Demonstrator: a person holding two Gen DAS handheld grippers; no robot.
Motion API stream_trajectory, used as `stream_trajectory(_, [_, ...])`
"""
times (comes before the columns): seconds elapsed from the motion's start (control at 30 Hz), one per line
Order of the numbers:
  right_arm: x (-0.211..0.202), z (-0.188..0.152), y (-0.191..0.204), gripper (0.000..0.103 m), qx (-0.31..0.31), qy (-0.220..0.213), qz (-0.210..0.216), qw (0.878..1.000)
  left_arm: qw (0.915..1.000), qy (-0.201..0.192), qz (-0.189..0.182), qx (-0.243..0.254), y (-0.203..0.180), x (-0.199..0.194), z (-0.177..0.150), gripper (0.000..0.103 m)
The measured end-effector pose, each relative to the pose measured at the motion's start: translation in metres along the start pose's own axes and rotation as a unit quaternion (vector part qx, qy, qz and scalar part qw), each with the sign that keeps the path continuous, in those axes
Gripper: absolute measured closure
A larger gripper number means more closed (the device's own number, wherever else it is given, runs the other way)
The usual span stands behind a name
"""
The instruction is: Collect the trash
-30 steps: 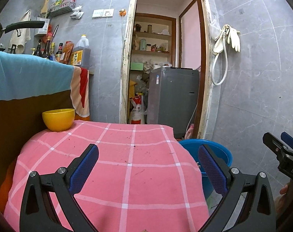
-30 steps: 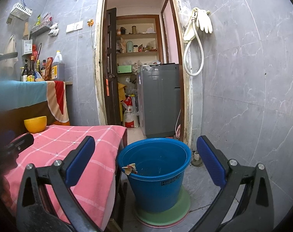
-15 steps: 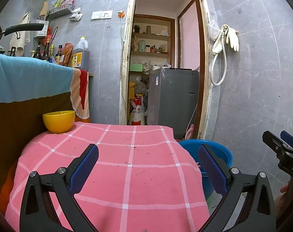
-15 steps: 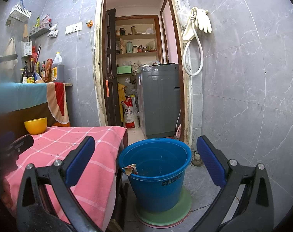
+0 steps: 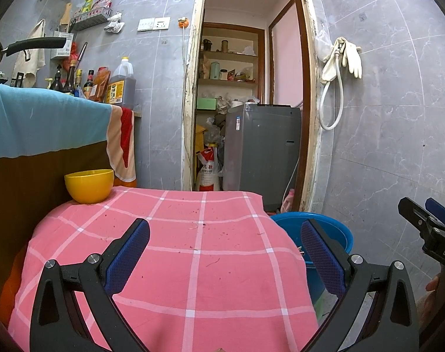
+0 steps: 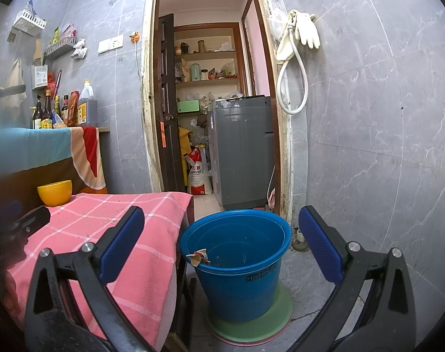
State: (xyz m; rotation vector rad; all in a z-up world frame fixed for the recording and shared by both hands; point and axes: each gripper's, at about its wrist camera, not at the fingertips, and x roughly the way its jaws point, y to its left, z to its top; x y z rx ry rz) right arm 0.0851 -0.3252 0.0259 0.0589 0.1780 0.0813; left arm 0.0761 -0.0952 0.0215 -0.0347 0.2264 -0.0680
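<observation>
Right wrist view, both tools released, blue bucket (image 6: 235, 261) beside pink-clothed table (image 6: 128, 234), yellow bowl (image 6: 54, 192) behind.

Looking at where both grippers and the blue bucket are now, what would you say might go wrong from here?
1. A scrap of trash hangs on the blue bucket rim rather than lying inside; a nudge might tip it onto the floor.
2. The bucket stands close beside the pink checked tablecloth, so the open right gripper could snag the hanging cloth edge.
3. Only small crumbs show on the cloth; the open left gripper may pinch fabric instead and drag the yellow bowl.
</observation>
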Motion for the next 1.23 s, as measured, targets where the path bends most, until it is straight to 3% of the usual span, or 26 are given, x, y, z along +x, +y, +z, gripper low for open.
stream_trajectory(0.8, [-0.001, 0.0, 0.002, 0.001, 0.001, 0.001, -0.001, 1.0, 0.9996, 0.016, -0.001, -0.023, 0.014, 0.003, -0.002, 0.002])
stream_trajectory(1.23, [-0.001, -0.001, 0.005, 0.001, 0.0, 0.002, 0.001, 1.0, 0.9991, 0.026, 0.015, -0.032, 0.018, 0.005, -0.003, 0.002])
